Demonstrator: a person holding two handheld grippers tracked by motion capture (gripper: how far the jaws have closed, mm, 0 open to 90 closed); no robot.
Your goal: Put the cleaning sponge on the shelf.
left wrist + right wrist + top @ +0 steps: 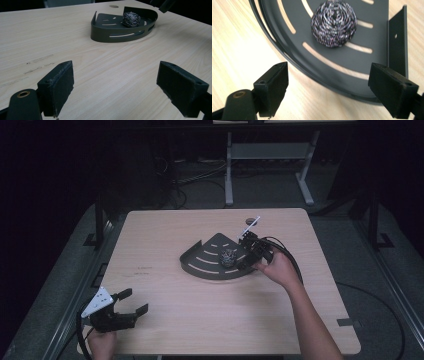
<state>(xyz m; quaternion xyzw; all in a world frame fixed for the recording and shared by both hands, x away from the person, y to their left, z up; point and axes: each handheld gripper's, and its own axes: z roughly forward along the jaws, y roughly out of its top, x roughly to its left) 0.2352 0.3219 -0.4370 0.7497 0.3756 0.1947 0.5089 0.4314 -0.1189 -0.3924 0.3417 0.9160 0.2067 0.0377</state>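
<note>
Steel-wool ball (pixel 229 257) rests inside a dark slotted corner tray (pixel 200 261) — mid-table.

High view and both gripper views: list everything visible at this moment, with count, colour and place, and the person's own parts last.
table: one, light wood, fills the middle of the high view
corner tray: one, dark grey, slotted, at the table's middle
steel-wool scourer: one, silvery, lying in the tray
desk frame: one, pale grey, on the floor beyond the table
left gripper: one, black, jaws open, at the table's near left corner
right gripper: one, black, jaws open, at the tray's right side
hands: two, left, right, holding the grippers
</note>
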